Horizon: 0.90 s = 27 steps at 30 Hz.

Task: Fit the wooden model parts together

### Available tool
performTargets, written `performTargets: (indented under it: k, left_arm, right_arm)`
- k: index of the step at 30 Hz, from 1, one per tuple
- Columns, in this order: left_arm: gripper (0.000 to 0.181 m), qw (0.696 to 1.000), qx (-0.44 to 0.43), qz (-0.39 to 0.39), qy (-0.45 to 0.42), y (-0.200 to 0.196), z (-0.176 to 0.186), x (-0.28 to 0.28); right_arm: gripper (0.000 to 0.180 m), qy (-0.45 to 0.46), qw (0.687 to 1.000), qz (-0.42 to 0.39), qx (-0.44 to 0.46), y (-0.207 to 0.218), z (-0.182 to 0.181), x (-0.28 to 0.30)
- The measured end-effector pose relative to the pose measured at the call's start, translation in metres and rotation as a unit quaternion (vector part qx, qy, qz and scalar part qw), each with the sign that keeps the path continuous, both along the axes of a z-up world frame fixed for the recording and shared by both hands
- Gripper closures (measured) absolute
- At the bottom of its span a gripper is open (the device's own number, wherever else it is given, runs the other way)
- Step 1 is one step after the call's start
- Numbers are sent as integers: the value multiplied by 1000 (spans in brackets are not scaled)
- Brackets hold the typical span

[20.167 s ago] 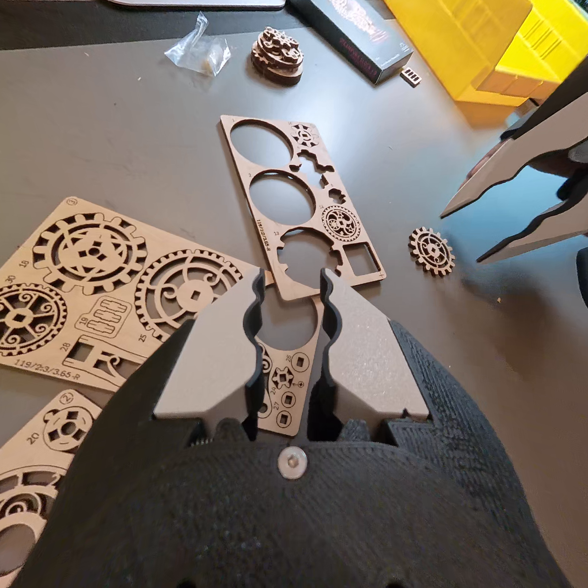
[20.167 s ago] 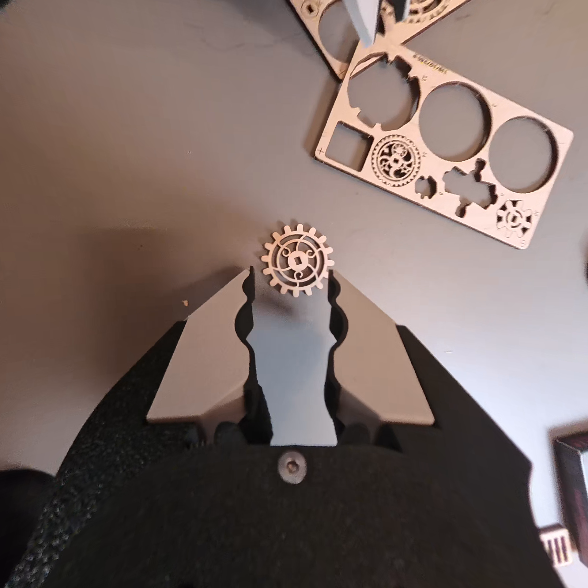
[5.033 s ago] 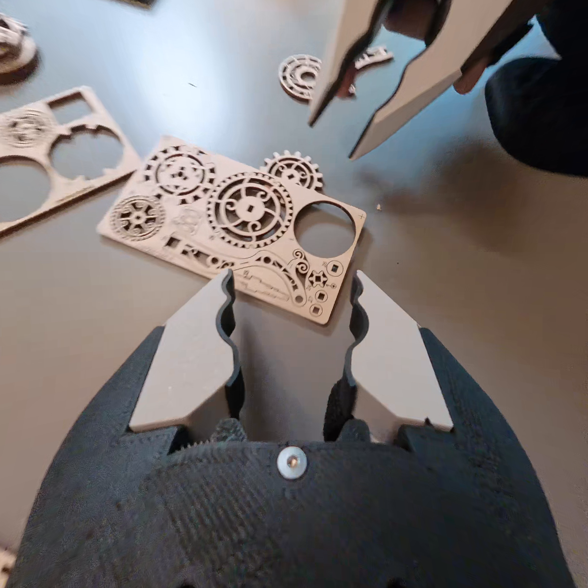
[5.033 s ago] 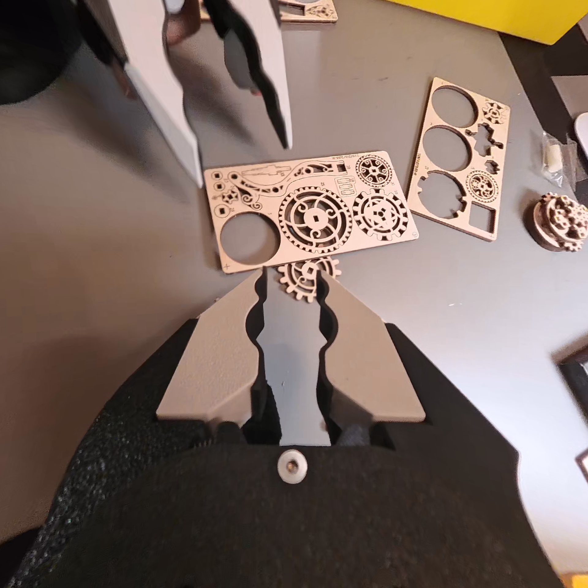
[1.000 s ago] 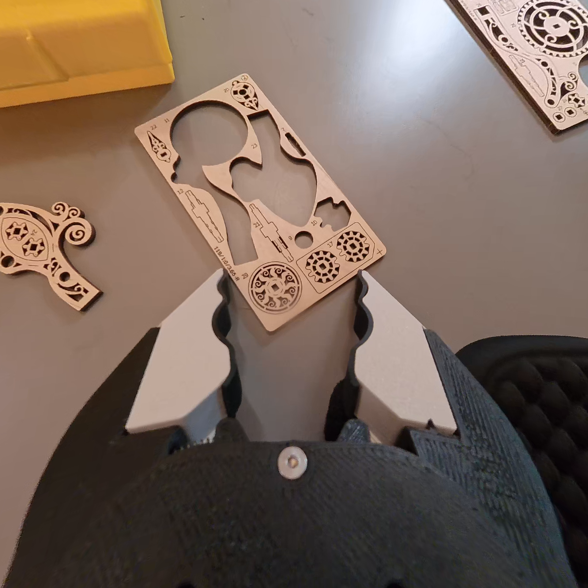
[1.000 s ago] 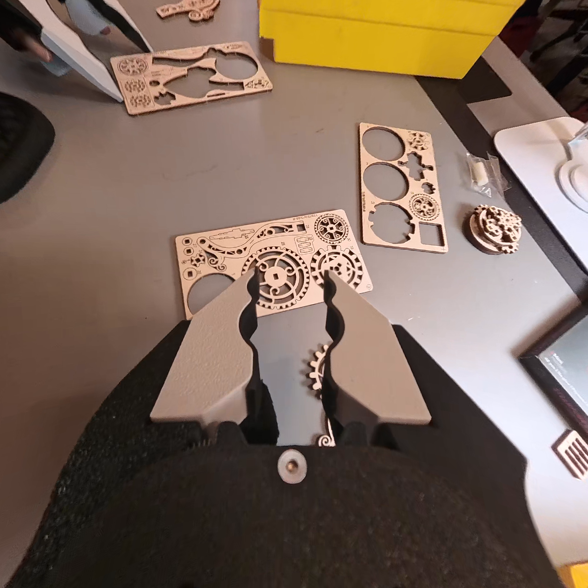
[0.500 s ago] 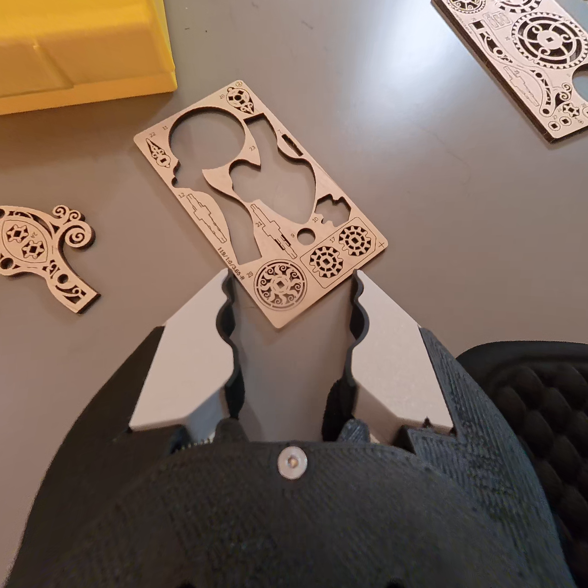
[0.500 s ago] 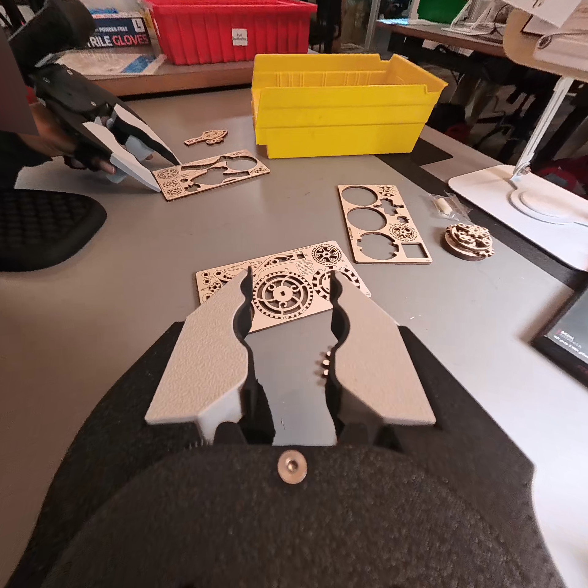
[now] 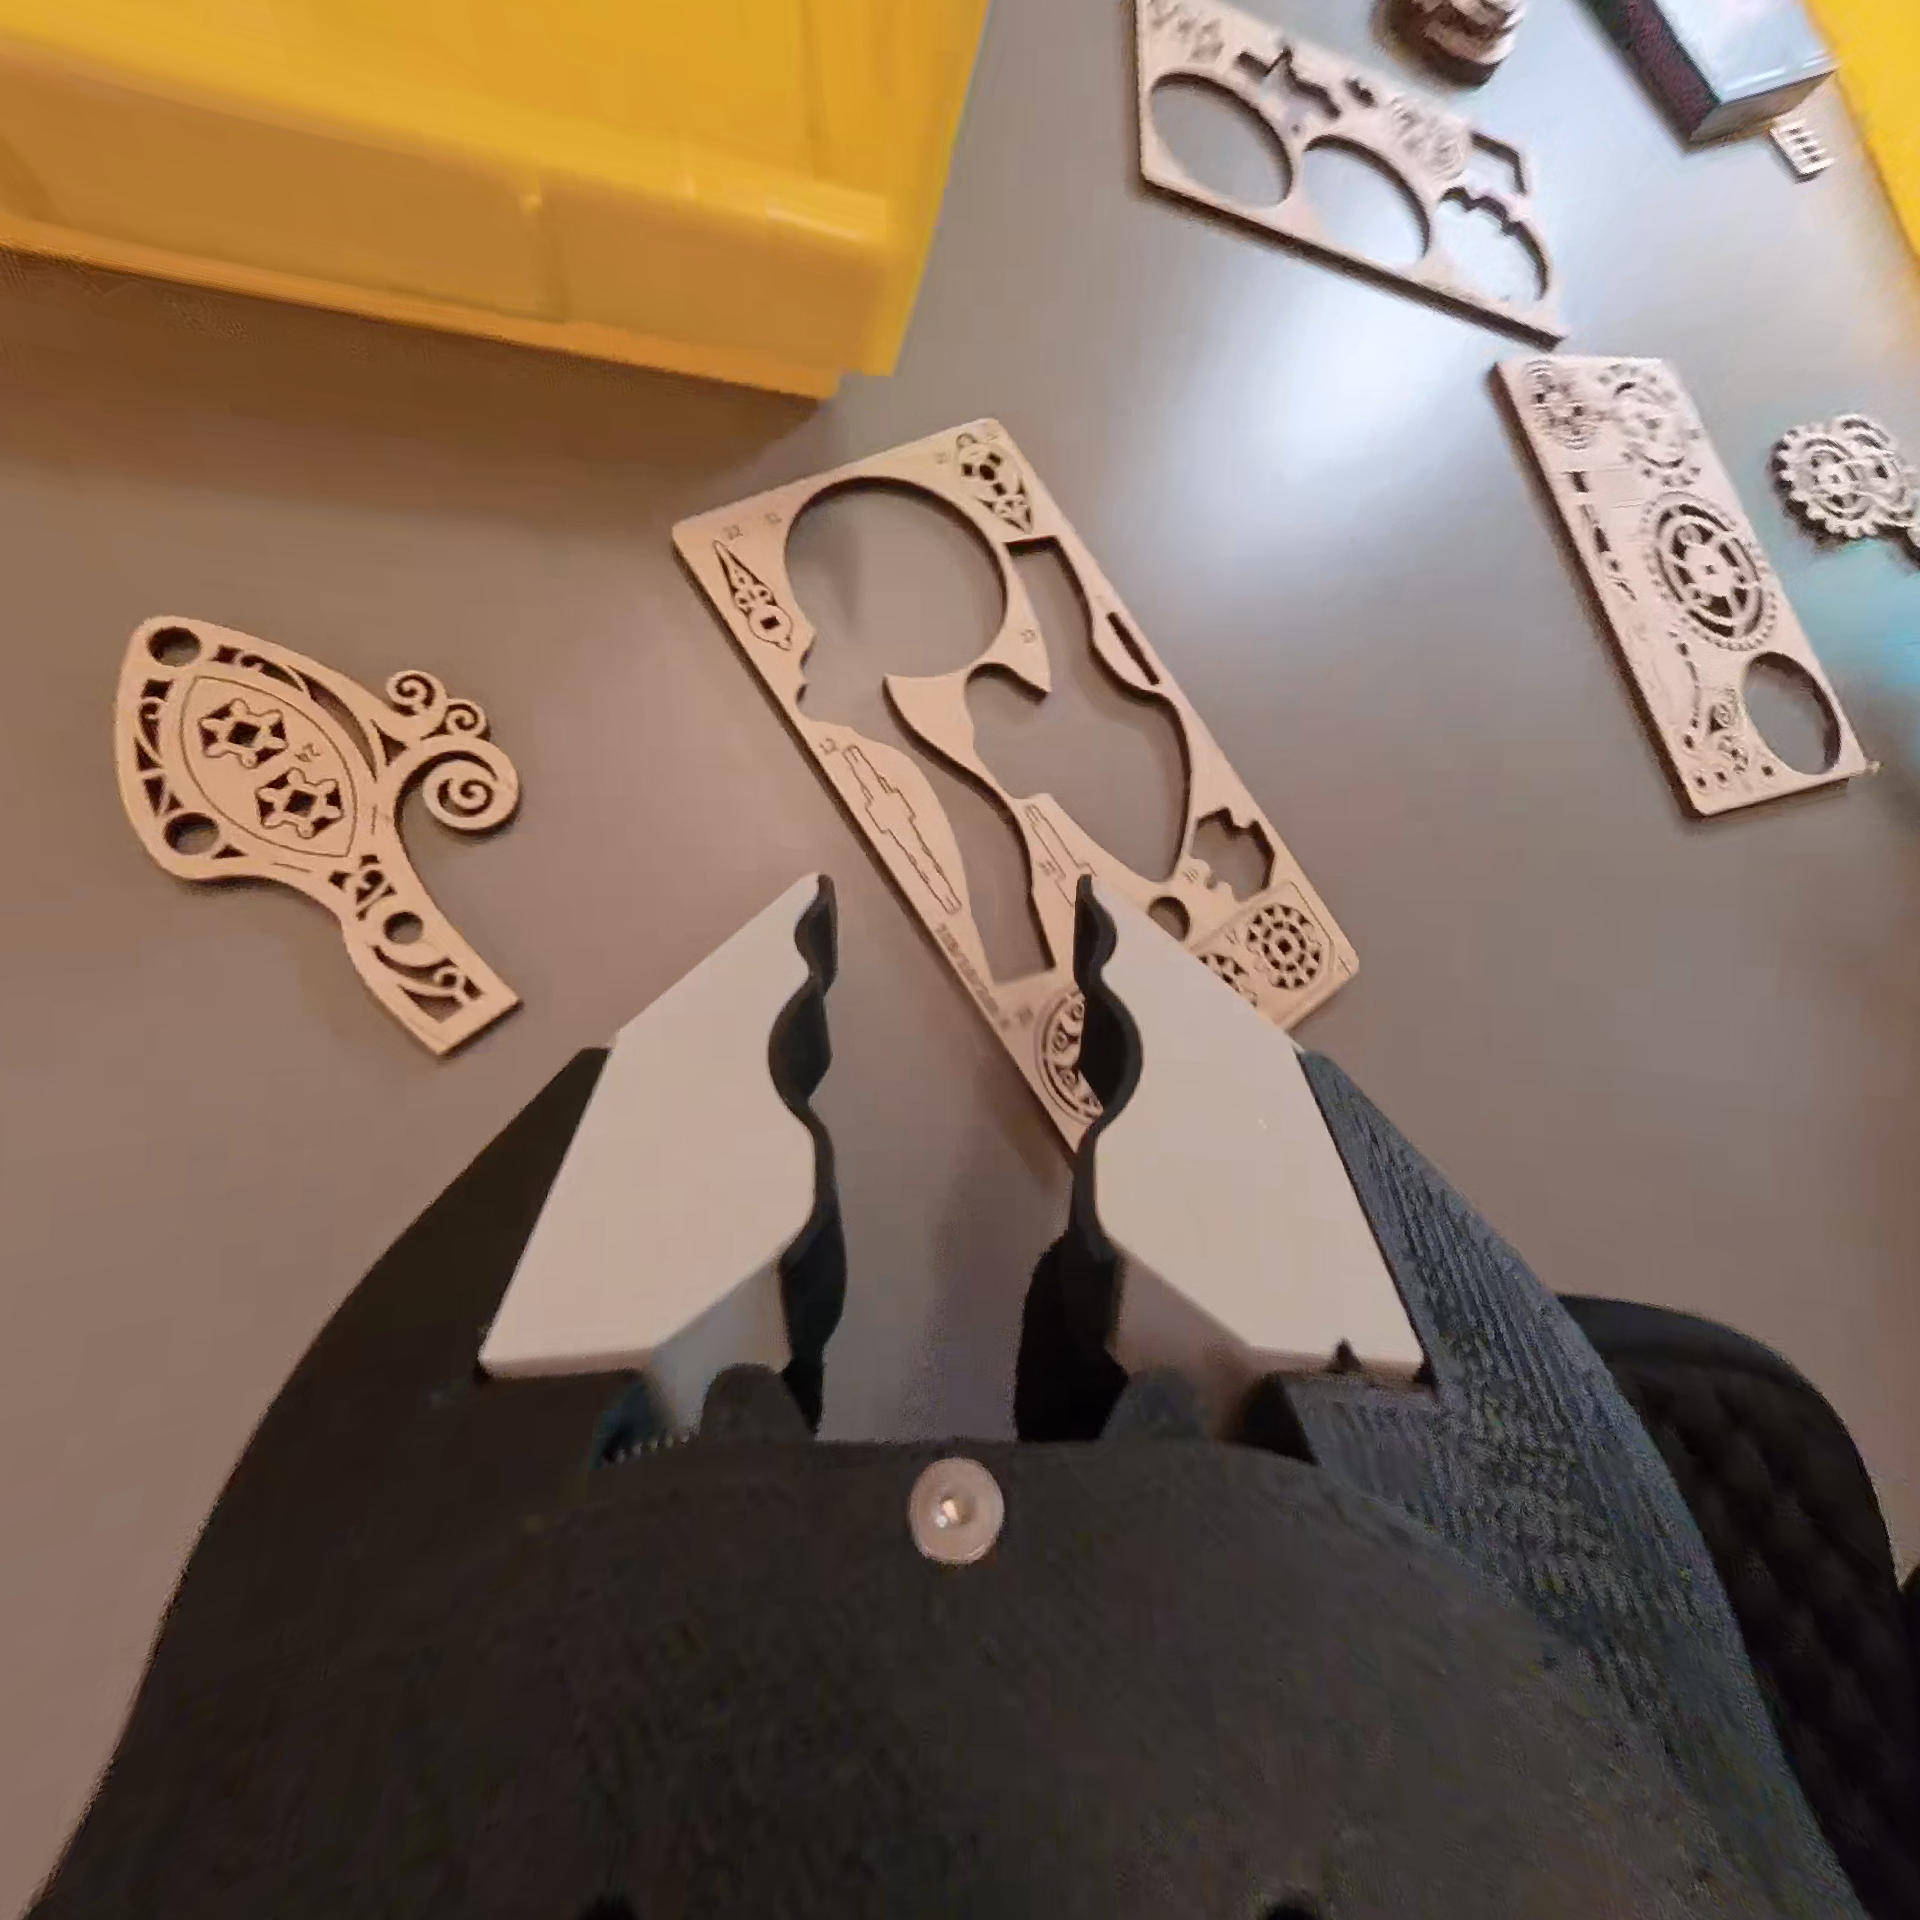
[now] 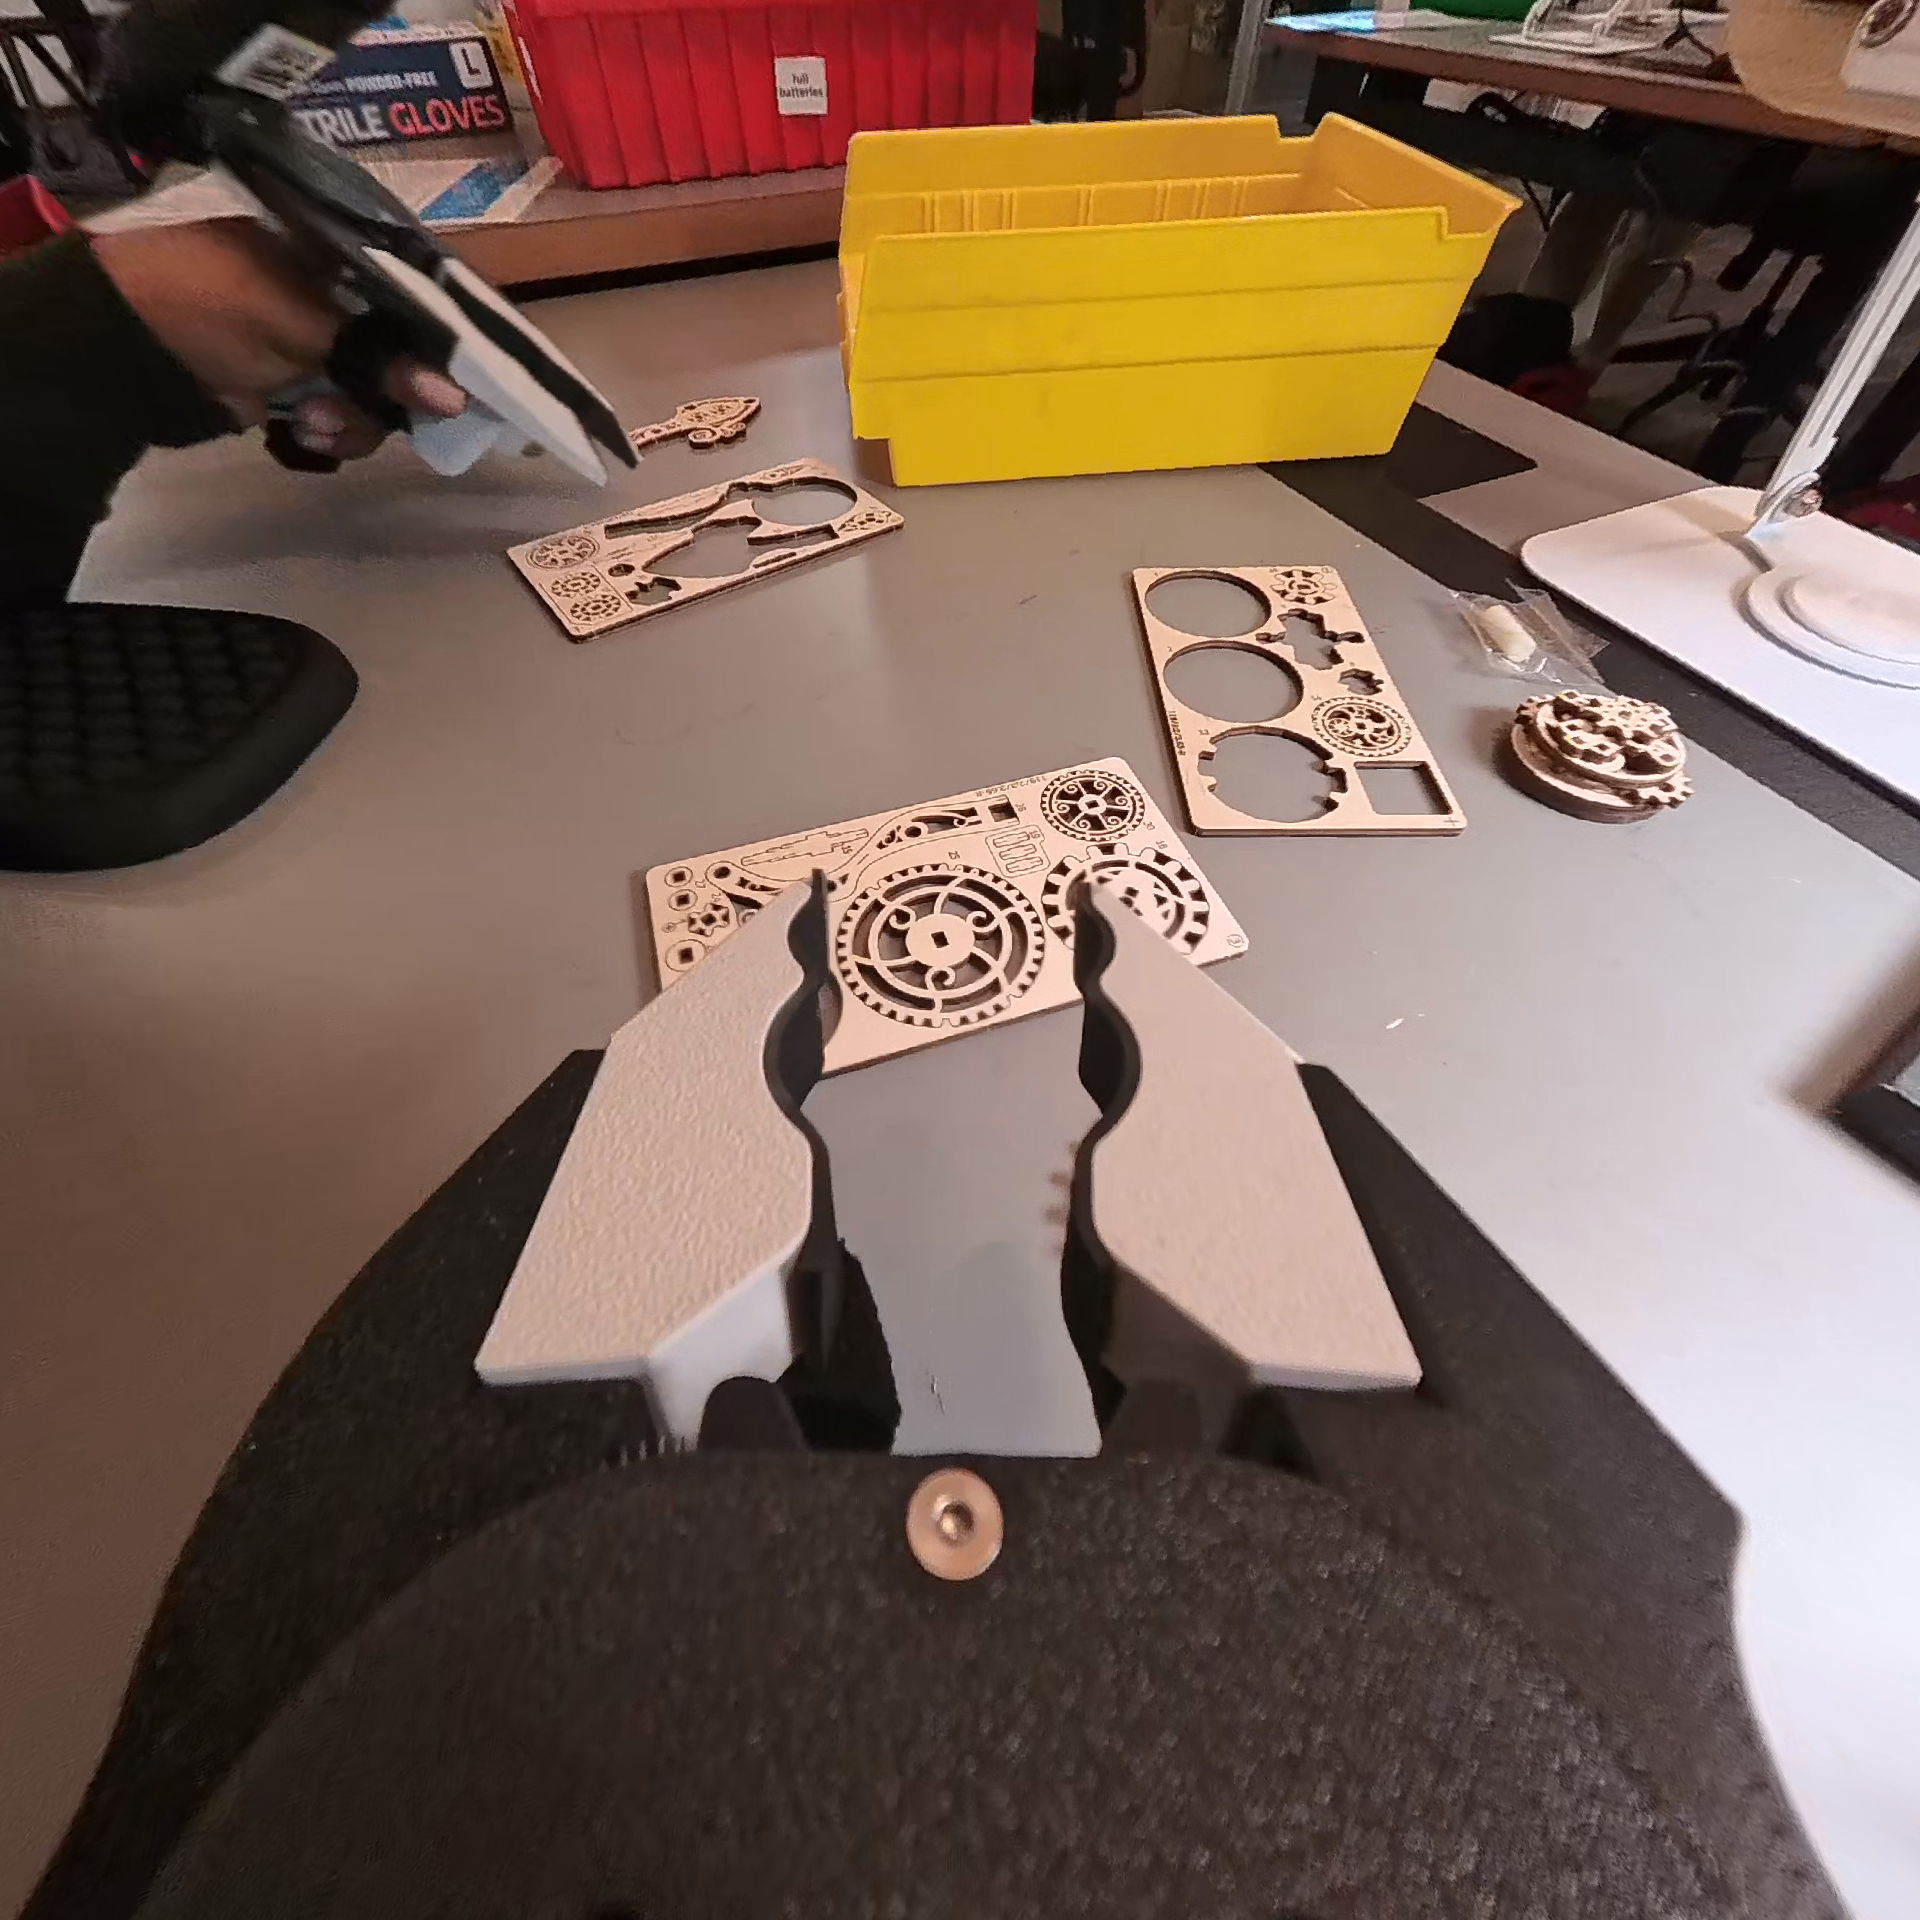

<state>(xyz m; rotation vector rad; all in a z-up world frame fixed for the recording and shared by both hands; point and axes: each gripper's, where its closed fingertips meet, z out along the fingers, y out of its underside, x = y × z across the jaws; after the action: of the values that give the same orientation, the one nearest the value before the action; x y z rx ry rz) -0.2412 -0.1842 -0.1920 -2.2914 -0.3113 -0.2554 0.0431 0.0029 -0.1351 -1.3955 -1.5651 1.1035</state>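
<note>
My left hand-held gripper (image 9: 951, 894) hangs spread above the thin, brittle pale laser-cut wooden sheet (image 9: 997, 717); I'd pinch its solid border. My right hand-held gripper (image 10: 945, 894) gapes empty.

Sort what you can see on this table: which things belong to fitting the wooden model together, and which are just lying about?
Belongs to the job:
- ornate scroll piece
- part sheet with cut-outs
- gear sheet
- three-hole sheet
- part-built gear stack
- both tools, left and right, open

Just lying about:
- yellow bin
- red crate
- glove box
- black mesh pad
</note>
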Motion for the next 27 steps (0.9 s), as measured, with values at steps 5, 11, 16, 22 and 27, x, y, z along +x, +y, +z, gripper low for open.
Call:
performTargets:
  k: [5, 11, 16, 22, 27]
  left_arm:
    - [141, 997, -66, 2, 41, 15, -16, -4]
    - [151, 985, -117, 3, 123, 11, -20, -1]
    - [166, 979, -114, -21, 166, 13, -19, 3]
    - [168, 965, -17, -122, 233, 54, 19, 51]
    - [168, 927, 124, -211, 284, 107, 82, 127]
  right_arm:
    - [137, -1, 1000, 2, 19, -5, 0, 2]
    - [141, 13, 1000, 3, 16, -6, 3, 1]
    - [144, 27, 999, 4, 16, -10, 7, 0]
    - [143, 45, 999, 11, -11, -20, 14, -4]
    - [130, 44, 991, -14, -129, -18, 13, -14]
